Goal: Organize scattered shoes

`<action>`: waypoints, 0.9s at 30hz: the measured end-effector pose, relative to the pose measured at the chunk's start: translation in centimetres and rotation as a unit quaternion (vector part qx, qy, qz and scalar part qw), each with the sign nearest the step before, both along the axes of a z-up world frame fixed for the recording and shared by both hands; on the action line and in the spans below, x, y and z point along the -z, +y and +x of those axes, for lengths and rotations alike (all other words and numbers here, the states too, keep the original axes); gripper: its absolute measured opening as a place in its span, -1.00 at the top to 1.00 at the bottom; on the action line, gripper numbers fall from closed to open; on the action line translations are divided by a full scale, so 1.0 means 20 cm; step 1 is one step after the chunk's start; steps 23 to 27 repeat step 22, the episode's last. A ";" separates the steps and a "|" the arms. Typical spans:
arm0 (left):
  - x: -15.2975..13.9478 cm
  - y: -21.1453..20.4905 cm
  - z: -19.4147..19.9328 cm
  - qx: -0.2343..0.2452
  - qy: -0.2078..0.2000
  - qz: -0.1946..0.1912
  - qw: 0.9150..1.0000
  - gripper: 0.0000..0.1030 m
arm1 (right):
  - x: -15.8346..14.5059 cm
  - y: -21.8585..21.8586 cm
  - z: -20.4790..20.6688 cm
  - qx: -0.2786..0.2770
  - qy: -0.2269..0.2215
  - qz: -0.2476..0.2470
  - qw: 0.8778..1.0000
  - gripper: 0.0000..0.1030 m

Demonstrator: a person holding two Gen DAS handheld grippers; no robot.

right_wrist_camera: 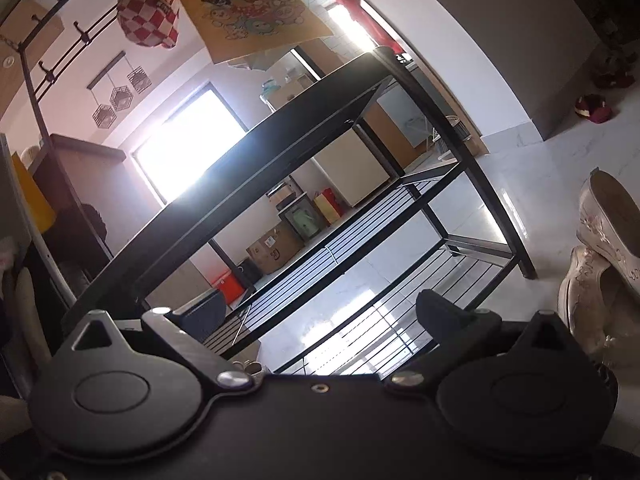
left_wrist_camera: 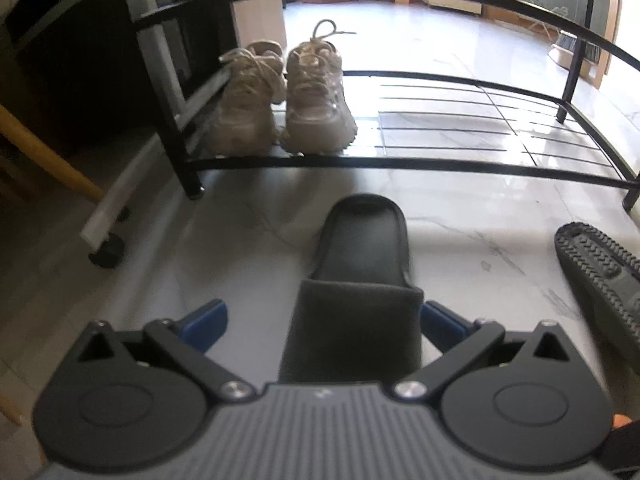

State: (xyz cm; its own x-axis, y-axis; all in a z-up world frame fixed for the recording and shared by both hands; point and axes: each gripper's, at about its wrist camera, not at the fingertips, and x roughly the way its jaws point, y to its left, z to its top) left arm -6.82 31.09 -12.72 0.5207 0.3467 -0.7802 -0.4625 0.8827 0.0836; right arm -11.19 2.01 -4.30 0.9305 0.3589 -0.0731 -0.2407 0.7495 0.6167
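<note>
In the left wrist view a black slide sandal (left_wrist_camera: 360,280) lies on the marble floor, heel end toward the rack, its strap between the open blue-padded fingers of my left gripper (left_wrist_camera: 324,320). The right pad touches the strap's side; the left pad stands apart. A pair of beige sneakers (left_wrist_camera: 280,96) stands on the bottom shelf of the black metal shoe rack (left_wrist_camera: 400,162), at its left end. A second black sandal (left_wrist_camera: 600,276) lies sole-up at the right. My right gripper (right_wrist_camera: 320,312) is open and empty, tilted, facing the rack (right_wrist_camera: 280,136). Beige embroidered shoes (right_wrist_camera: 600,264) lie at its right.
A wooden leg (left_wrist_camera: 44,156) and a white wheeled frame (left_wrist_camera: 108,216) stand left of the rack. The rack's wire shelf (left_wrist_camera: 500,120) right of the sneakers holds nothing. Bags (right_wrist_camera: 240,4) hang on hooks above the rack. Boxes (right_wrist_camera: 276,248) stand behind it.
</note>
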 end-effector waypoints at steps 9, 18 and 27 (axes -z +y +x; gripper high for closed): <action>0.04 0.02 -0.01 -0.011 0.007 -0.016 1.000 -0.99 | -0.01 0.06 -0.01 -0.001 0.000 -0.023 1.000 -1.00; 0.01 0.00 -0.05 -0.011 -0.022 0.004 1.000 -0.99 | -0.01 0.07 -0.03 -0.003 0.000 -0.028 1.000 -1.00; 0.01 0.01 -0.05 -0.017 -0.015 0.013 1.000 -0.99 | -0.01 0.07 -0.03 -0.003 0.000 -0.027 1.000 -1.00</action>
